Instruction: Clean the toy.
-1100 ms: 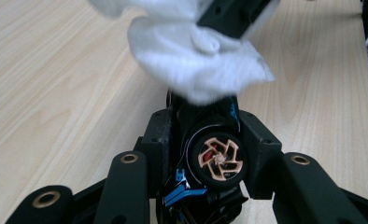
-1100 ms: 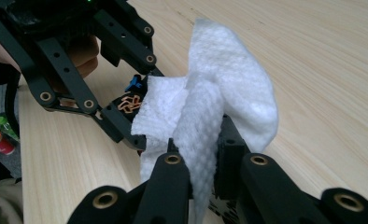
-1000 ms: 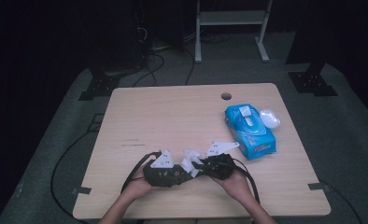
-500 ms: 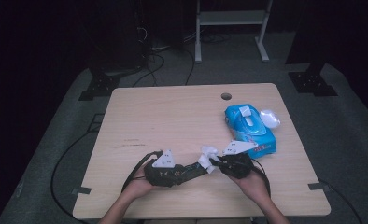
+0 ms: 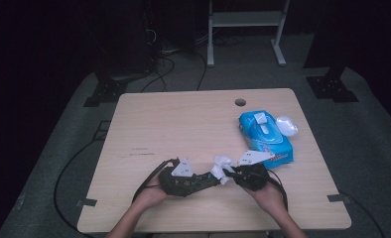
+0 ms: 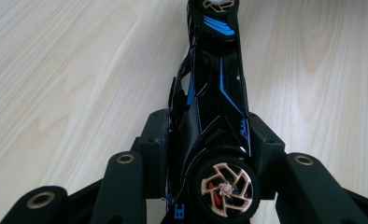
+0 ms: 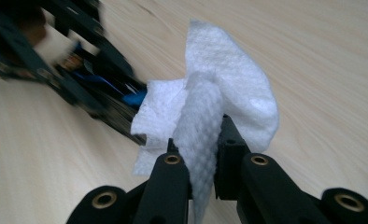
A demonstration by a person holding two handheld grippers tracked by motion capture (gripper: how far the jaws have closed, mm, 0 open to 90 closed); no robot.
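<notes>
A black toy car [image 6: 215,93] with blue stripes and gold wheels lies lengthwise between the jaws of my left gripper [image 6: 210,140], which is shut on its sides. In the high view the left gripper [image 5: 203,179] holds the car [image 5: 208,178] low over the table's near edge, pointing right. My right gripper [image 7: 203,144] is shut on a crumpled white wipe [image 7: 229,88]. The wipe [image 5: 221,168] touches the far end of the car [image 7: 107,93], and the right gripper [image 5: 229,174] faces the left one.
On the light wooden table [image 5: 183,124], a blue pack of wipes [image 5: 264,136] lies at the right, its white lid [image 5: 286,125] flipped open beside it. A cable hole [image 5: 240,102] sits near the far edge. Cables trail off the near edge to the floor.
My right gripper has slid to the right with the wipe, along the car toward its far end. The left gripper and the car have stayed in place.
</notes>
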